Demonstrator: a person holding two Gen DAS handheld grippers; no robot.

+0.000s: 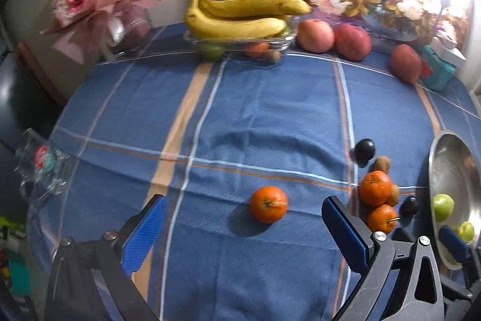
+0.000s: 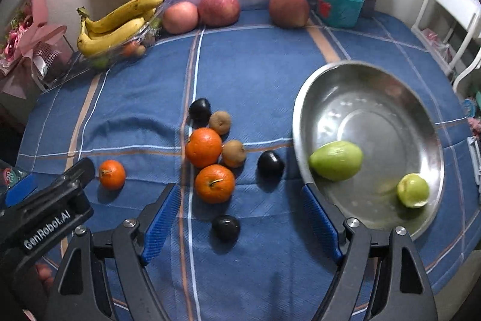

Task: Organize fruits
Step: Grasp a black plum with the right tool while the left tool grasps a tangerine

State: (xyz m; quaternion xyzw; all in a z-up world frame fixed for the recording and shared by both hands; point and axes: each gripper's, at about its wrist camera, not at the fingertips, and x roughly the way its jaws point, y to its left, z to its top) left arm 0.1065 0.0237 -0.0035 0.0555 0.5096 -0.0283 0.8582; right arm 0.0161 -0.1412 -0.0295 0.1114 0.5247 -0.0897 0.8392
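Observation:
My left gripper (image 1: 245,233) stands open wide over the blue checked cloth. A lone orange (image 1: 268,203) lies just ahead between its blue pads, untouched. To the right, two oranges (image 2: 203,147), two kiwis (image 2: 234,153) and dark plums (image 2: 270,165) lie clustered. My right gripper (image 2: 242,220) is open too, and one dark plum (image 2: 225,227) rests on the cloth between its fingers, clear of both pads. The steel bowl (image 2: 300,110) at the right holds two green fruits (image 2: 336,160), and its rim overlaps my right finger. One of the left gripper's fingers (image 2: 81,170) shows beside the lone orange.
At the back stand a glass dish (image 1: 192,39) with bananas (image 1: 240,17), three red apples (image 2: 219,8), a teal box (image 2: 339,6) and a flower painting. A pink bouquet (image 1: 99,2) fills the back left corner. A crumpled plastic wrapper (image 1: 42,167) lies at the table's left edge, white furniture (image 2: 457,29) stands at the right.

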